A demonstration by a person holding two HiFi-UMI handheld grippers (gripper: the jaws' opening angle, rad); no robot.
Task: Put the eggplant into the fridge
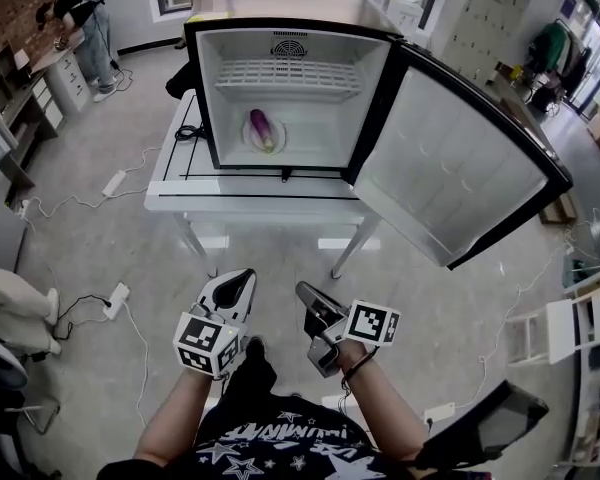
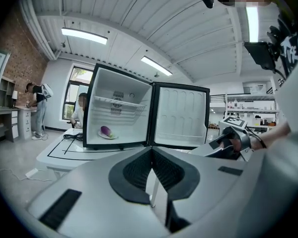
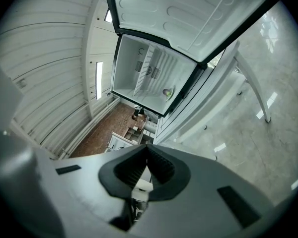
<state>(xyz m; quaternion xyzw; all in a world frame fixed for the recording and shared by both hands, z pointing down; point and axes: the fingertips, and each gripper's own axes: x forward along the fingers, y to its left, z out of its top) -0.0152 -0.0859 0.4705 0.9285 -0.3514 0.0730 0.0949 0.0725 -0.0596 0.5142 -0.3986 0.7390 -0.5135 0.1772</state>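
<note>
Left gripper (image 1: 242,282): jaws pressed together, nothing in them, held low out front of the fridge (image 1: 208,88), well apart from it
Right gripper (image 1: 308,296): same deal, closed and empty, just beside the left one
Eggplant (image 1: 264,130): purple, lying on a white plate (image 1: 248,144) on the fridge floor, below the wire shelf (image 1: 290,76)
Fridge door (image 1: 450,173): swung wide open on the right gripper's side
Writing: square markers on the gripper cubes (image 1: 208,343); shirt (image 1: 270,446) print too blurry to read
</note>
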